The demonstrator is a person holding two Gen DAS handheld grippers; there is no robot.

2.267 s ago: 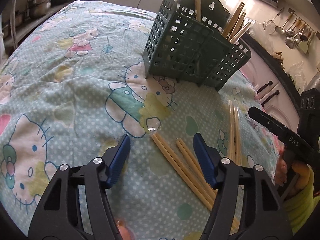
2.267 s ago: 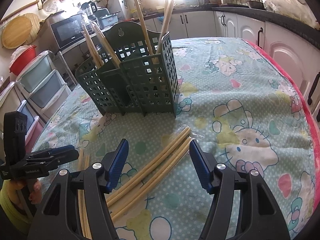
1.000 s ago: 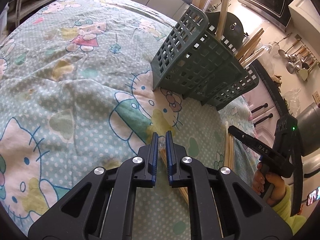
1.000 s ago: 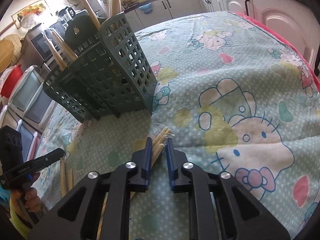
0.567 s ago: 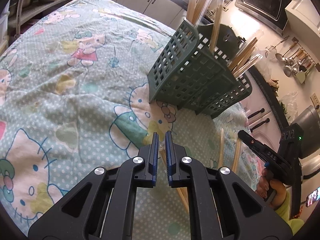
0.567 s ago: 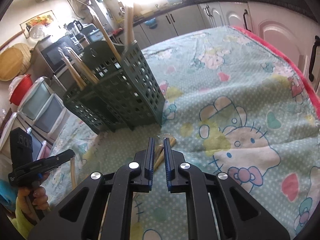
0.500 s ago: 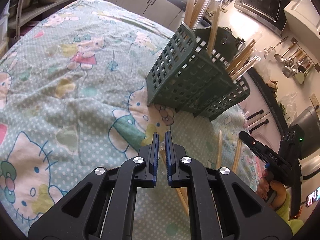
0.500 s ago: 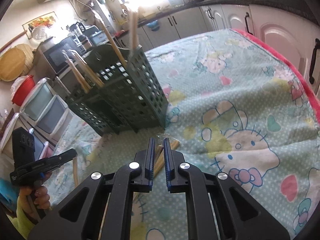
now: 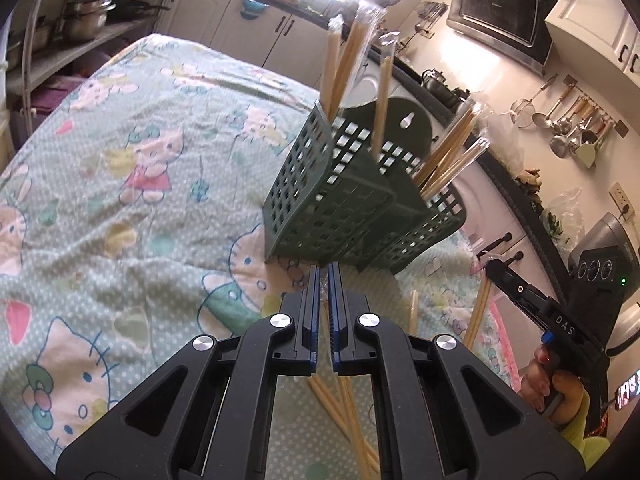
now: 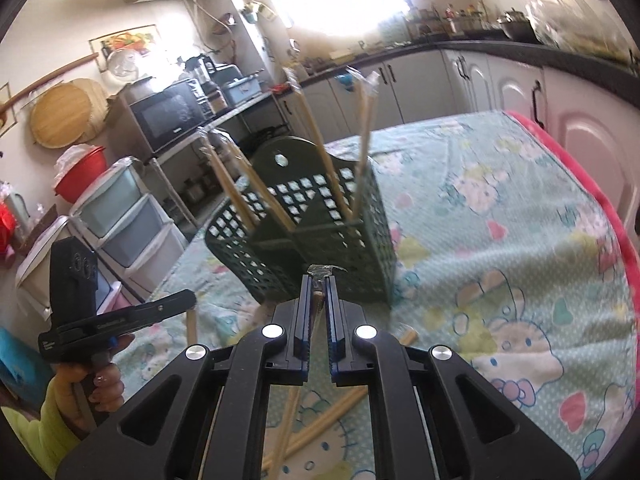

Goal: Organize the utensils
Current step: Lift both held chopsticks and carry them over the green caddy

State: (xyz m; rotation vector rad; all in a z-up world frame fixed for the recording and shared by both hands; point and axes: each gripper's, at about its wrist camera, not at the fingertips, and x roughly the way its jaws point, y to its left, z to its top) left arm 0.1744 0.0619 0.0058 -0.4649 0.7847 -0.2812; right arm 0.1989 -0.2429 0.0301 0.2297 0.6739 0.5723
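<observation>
A dark green slotted utensil caddy (image 9: 352, 208) stands on the Hello Kitty tablecloth, with wrapped chopstick pairs upright in its compartments; it also shows in the right wrist view (image 10: 320, 236). My left gripper (image 9: 323, 276) is shut on a wrapped chopstick pair (image 9: 325, 304), lifted just before the caddy. My right gripper (image 10: 317, 284) is shut on another wrapped chopstick pair (image 10: 318, 300), its plastic tip poking out near the caddy's front wall. Loose chopsticks (image 9: 348, 412) lie on the cloth below; more (image 10: 320, 424) lie under the right gripper.
The other gripper shows at the right in the left wrist view (image 9: 560, 320) and at the left in the right wrist view (image 10: 104, 320). Two chopstick pairs (image 9: 476, 312) lie near the table's right edge. Kitchen counters and cabinets surround the table (image 10: 520, 280).
Both grippers closed on chopstick pairs about a second ago and have since risen, lifting them from the cloth toward the caddy. The view now sits higher, near the caddy's base.
</observation>
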